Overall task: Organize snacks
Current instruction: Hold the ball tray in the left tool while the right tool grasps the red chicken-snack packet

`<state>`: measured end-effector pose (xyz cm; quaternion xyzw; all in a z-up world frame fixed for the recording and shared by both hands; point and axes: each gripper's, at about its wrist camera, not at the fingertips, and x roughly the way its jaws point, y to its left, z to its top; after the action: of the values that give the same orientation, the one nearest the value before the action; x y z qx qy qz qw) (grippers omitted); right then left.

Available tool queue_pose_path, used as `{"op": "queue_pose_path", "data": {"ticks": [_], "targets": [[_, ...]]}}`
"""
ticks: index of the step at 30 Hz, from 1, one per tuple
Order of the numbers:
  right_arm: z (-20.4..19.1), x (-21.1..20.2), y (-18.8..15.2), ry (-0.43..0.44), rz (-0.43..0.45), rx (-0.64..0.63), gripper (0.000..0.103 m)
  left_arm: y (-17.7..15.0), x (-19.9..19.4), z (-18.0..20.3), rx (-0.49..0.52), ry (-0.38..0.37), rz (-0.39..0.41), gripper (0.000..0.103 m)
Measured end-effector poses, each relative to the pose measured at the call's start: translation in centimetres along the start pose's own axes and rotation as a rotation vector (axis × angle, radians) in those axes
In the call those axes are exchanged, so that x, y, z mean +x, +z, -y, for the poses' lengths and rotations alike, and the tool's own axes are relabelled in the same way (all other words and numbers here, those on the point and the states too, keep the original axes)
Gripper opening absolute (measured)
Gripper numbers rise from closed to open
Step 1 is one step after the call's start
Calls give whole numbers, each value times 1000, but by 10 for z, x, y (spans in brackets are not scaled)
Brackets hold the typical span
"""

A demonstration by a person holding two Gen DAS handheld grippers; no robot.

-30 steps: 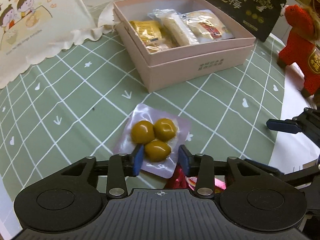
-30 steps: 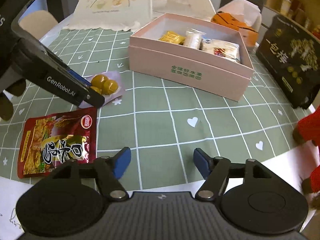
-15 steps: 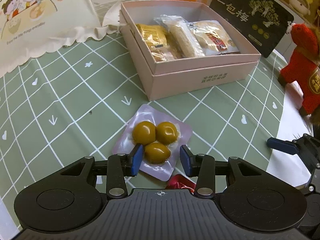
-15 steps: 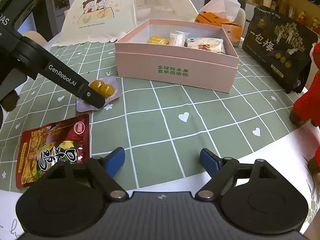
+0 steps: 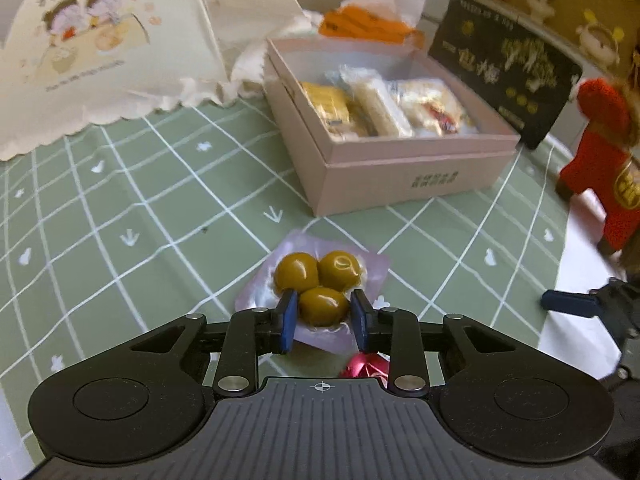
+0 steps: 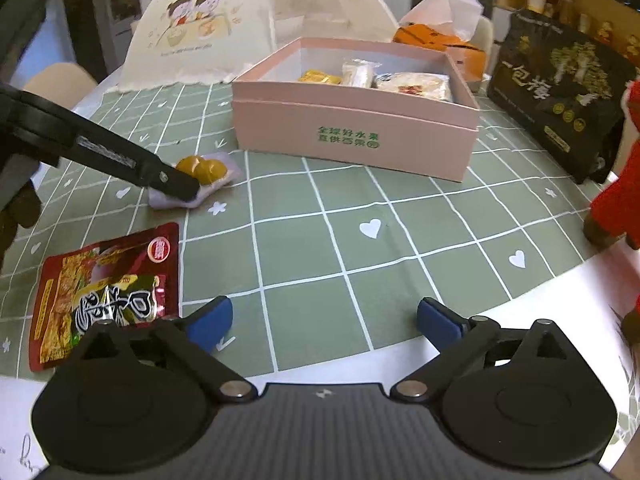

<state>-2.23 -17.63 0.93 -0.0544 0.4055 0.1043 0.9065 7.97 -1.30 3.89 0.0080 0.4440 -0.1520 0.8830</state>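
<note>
A clear pouch with three yellow-green fruits (image 5: 320, 280) lies on the green checked tablecloth; it also shows in the right wrist view (image 6: 202, 172). My left gripper (image 5: 323, 316) has its blue pads close on either side of the nearest fruit, at the pouch's near end. The pink box (image 5: 400, 168) stands beyond it and holds three wrapped snacks (image 5: 380, 104); it also shows in the right wrist view (image 6: 352, 136). My right gripper (image 6: 322, 324) is wide open and empty above the table's front edge. A red snack packet (image 6: 104, 296) lies to its left.
A cream food cover (image 5: 100, 52) stands at the back left. An orange tissue box (image 6: 440, 40) is behind the pink box. A black snack bag (image 6: 560, 92) and a red plush toy (image 5: 600, 168) stand at the right. White paper (image 6: 560, 304) covers the table's near edge.
My left gripper's pads have narrowed around the near fruit of the pouch. The right gripper has drawn back and risen slightly, staying open.
</note>
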Motion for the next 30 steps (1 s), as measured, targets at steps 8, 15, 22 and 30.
{"op": "queue_pose_path", "data": {"ticks": [8,15,22,30], "targets": [[-1,-12,17,217,-155,-55,94,-33,-62,-31,-110,38,60,33],[-55,-12,10,237,-157,-346,92,-71,-76,-61,-264,53,25,33],[-51,23,54,-14,-53,-211,90,-93,-76,-51,-370,-71,-14,33],[-26,9,71,114,-72,-13,90,-94,-98,-54,-461,-56,94,31]]}}
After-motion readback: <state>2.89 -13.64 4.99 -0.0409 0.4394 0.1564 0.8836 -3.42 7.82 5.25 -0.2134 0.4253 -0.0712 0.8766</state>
